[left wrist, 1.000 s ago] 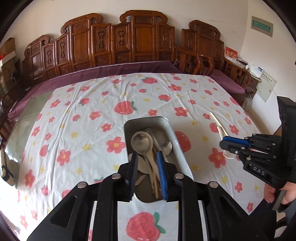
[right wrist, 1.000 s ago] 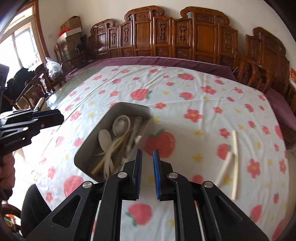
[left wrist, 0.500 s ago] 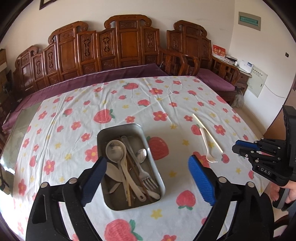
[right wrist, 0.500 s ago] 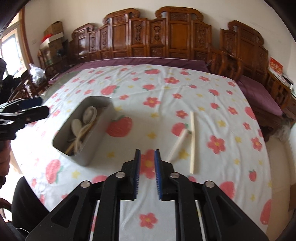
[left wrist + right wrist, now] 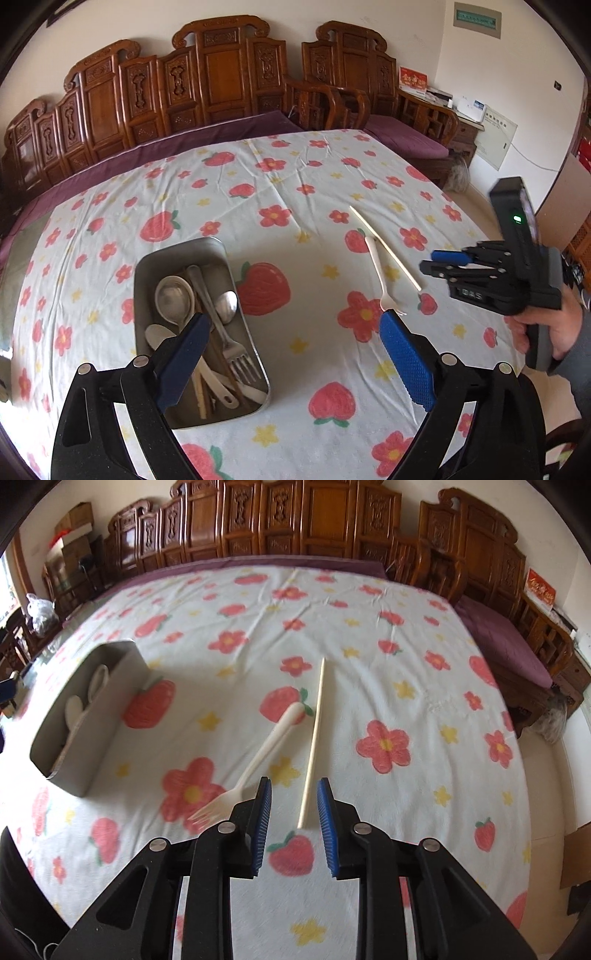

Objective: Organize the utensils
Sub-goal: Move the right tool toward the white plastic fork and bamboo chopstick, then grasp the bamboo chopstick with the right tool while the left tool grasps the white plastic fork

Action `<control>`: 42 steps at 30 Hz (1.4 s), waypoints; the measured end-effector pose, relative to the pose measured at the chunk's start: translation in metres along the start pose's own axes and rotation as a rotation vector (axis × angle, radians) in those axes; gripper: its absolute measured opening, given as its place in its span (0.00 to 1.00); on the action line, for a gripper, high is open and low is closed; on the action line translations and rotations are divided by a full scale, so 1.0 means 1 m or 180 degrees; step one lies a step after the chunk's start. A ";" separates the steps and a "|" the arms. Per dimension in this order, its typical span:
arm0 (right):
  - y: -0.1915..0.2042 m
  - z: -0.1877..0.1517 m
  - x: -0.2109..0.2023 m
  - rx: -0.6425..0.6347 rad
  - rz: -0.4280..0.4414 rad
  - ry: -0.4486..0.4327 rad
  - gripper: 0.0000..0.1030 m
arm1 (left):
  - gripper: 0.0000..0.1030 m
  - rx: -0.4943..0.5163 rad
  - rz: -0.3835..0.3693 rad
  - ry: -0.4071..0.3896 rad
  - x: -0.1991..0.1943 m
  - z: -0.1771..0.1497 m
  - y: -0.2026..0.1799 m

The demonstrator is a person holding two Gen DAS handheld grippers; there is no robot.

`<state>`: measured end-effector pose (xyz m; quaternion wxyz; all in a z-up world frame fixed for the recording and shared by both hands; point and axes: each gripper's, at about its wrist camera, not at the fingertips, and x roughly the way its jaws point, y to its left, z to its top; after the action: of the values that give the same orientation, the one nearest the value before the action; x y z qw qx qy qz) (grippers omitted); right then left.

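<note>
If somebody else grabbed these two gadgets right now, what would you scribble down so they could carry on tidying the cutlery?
Left gripper: wide open, empty, above the near end of the metal tray.
Right gripper: jaws opening, nothing pressed between them; the near tip of the chopstick shows in the gap.
Tray: already holds spoons, a metal fork and pale utensils.
On the tablecloth, right of the tray: the white plastic fork and the chopstick, side by side.
Done: most utensils are in the tray.
Left: probably pick up the chopstick, then the plastic fork, and put both in the tray.
</note>
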<state>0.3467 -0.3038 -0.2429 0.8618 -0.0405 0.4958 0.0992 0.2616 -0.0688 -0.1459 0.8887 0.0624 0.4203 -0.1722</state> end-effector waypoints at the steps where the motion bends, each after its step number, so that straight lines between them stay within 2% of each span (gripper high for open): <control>1: -0.004 0.003 0.011 0.0033 0.0025 0.0073 0.27 | 0.87 0.0011 -0.0003 0.0018 0.003 0.000 -0.002; 6: -0.015 0.012 0.045 0.0084 0.0034 0.0308 0.27 | 0.87 0.0064 -0.0019 0.0071 0.010 -0.001 -0.012; 8: -0.015 0.015 0.052 0.0041 0.0021 0.0351 0.21 | 0.87 0.0067 -0.0039 0.0106 0.013 -0.002 -0.014; 12: -0.012 0.018 0.058 -0.0054 -0.0011 0.0365 0.20 | 0.87 0.0078 -0.0054 0.0184 0.020 -0.006 -0.019; 15: -0.006 0.017 0.058 -0.0186 -0.0015 0.0381 0.10 | 0.87 0.0097 -0.0054 0.0221 0.024 -0.008 -0.022; 17: -0.007 0.016 0.056 -0.0176 -0.0027 0.0401 0.06 | 0.87 0.0109 -0.0059 0.0254 0.029 -0.008 -0.025; 23: -0.018 -0.005 0.042 0.0048 -0.0013 0.0478 0.05 | 0.87 0.0148 -0.0101 0.0322 0.041 -0.006 -0.036; 32: -0.042 -0.058 0.007 0.0474 0.0034 0.0340 0.05 | 0.87 0.0248 -0.0169 0.0429 0.072 0.007 -0.065; 42: -0.053 -0.079 -0.019 0.0594 0.0081 0.0129 0.06 | 0.87 0.0420 -0.0039 0.0513 0.106 0.019 -0.097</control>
<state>0.2812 -0.3713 -0.2677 0.8503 0.0442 0.5207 0.0627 0.3032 -0.1907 -0.2119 0.8449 0.1319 0.4785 -0.1994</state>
